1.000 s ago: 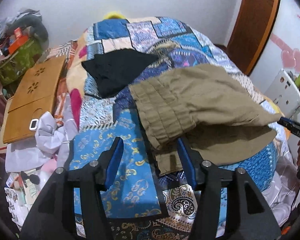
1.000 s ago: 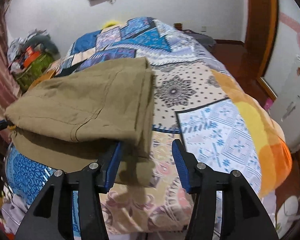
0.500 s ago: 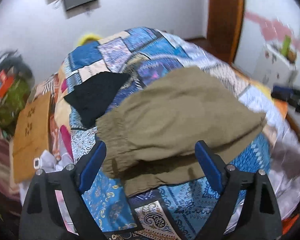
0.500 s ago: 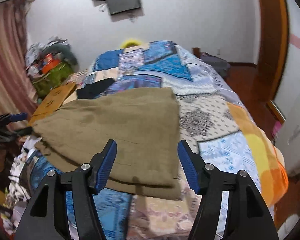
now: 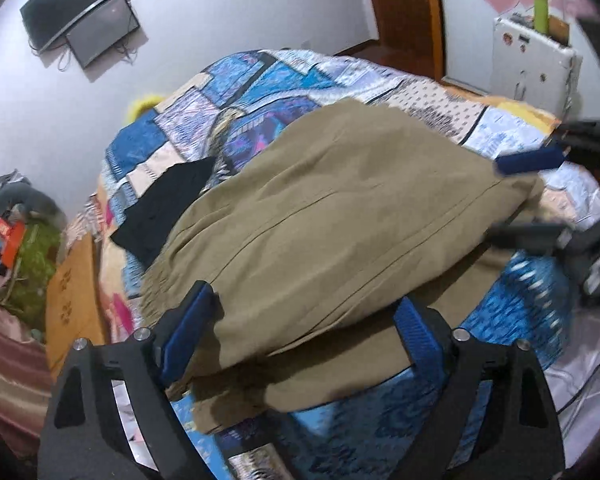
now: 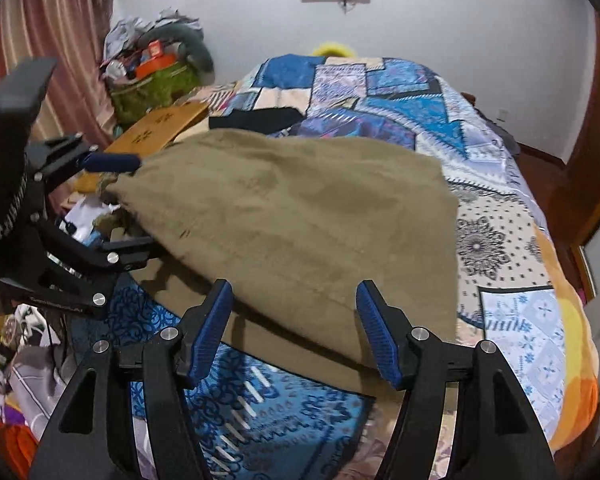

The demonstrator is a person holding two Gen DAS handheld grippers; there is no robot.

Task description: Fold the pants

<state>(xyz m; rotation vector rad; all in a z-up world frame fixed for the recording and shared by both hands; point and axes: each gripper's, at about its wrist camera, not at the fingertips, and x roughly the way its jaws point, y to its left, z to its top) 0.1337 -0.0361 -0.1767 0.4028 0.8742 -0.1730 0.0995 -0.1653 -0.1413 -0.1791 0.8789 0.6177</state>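
- Both grippers have swung in toward the pants since the earlier pictures, and the folded top layer now looks puffed up and lifted instead of lying flat on the bed.
- Left gripper: its blue jaws stand wide apart. The near edge of the pants lies between them. I cannot tell if the jaws touch the cloth; they do not pinch it.
- Right gripper: its blue jaws are also wide apart, with the other near edge of the pants between them. Nothing is squeezed in them.
- In each view the other gripper shows at the side, with one blue finger on top of the cloth's end and a dark finger under it. That end of the pants sits between the fingers.
- Pants: tan and soft, they lie across the near edge of the bed. A top layer is folded over a bottom layer, and the bottom layer sticks out toward the cameras.
- Bed: a patchwork cover in blue, white and orange. A black cloth lies farther back near the left edge, just beside the pants.
- A brown wooden board rests by the left side of the bed, near a messy pile.
- My guess on the job: one fold is made. The pants still look wide and bumpy, so they likely need another fold and some smoothing.
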